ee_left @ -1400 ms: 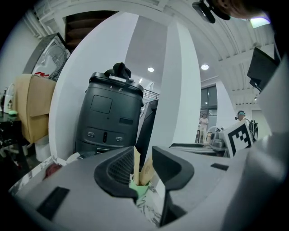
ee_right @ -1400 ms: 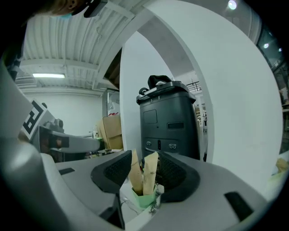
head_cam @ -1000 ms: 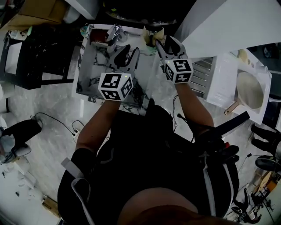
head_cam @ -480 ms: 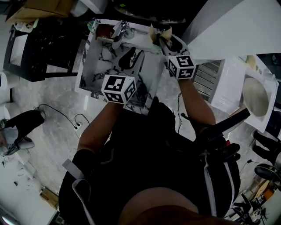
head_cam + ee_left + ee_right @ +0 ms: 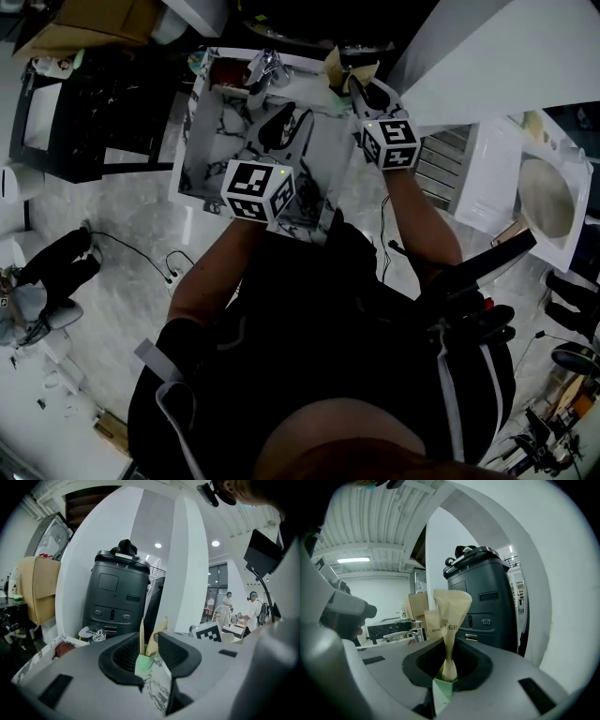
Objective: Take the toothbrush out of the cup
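Note:
A small green cup (image 5: 443,688) stands at the back right corner of the marble sink counter (image 5: 202,159). Two toothbrushes in tan paper sleeves stand in it. My right gripper (image 5: 449,667) is closing, and its jaws pinch the nearer wrapped toothbrush (image 5: 451,616) just above the cup's rim. The sleeve is squeezed thin between the jaws. The second sleeve (image 5: 433,625) stands behind it to the left. In the head view the right gripper (image 5: 361,89) reaches the tan sleeves (image 5: 335,64). My left gripper (image 5: 150,656) is open over the basin, with the cup (image 5: 143,663) beyond its jaws and nothing held.
A chrome faucet (image 5: 262,67) rises at the back of the basin. A tall black machine (image 5: 483,602) stands behind the counter. A white wall panel (image 5: 487,56) runs close on the right. A small red object (image 5: 63,648) lies at the counter's back left.
The right gripper's jaws have drawn together around the wrapped toothbrush. Both hands stay about where they were, and the head view has shifted slightly.

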`<state>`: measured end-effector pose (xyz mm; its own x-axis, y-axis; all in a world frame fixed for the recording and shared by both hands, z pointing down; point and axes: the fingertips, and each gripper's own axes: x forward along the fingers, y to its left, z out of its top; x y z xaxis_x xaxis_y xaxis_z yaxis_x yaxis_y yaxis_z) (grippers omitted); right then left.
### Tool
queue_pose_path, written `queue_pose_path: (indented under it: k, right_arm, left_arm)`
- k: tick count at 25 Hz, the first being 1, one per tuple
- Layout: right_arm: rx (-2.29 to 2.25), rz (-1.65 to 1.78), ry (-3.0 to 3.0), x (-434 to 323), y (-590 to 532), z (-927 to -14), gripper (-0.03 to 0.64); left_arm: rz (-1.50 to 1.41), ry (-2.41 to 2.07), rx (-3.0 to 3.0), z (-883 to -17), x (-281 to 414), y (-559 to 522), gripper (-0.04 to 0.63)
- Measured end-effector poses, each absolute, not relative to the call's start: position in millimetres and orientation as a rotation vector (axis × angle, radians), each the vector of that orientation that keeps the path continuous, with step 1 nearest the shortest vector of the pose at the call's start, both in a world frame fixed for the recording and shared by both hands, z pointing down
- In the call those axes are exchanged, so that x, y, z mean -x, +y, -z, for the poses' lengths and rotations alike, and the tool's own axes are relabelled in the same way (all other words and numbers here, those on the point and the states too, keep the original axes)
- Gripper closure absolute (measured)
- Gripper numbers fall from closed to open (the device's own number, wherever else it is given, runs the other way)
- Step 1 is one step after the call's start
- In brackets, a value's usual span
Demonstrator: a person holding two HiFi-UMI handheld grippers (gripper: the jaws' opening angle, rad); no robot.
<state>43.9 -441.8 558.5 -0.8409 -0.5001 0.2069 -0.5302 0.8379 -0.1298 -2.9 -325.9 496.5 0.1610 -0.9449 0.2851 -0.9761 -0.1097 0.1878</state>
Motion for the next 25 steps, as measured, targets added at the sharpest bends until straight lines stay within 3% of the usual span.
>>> queue_pose_path:
  k: [25]
  right_arm:
    - [-1.145,-0.06,-2.908,-55.2,-387.8,-410.4,0.571]
  left_arm:
    - [-0.027,-1.655,-2.337,-430.7,32.5,-293.8,0.479]
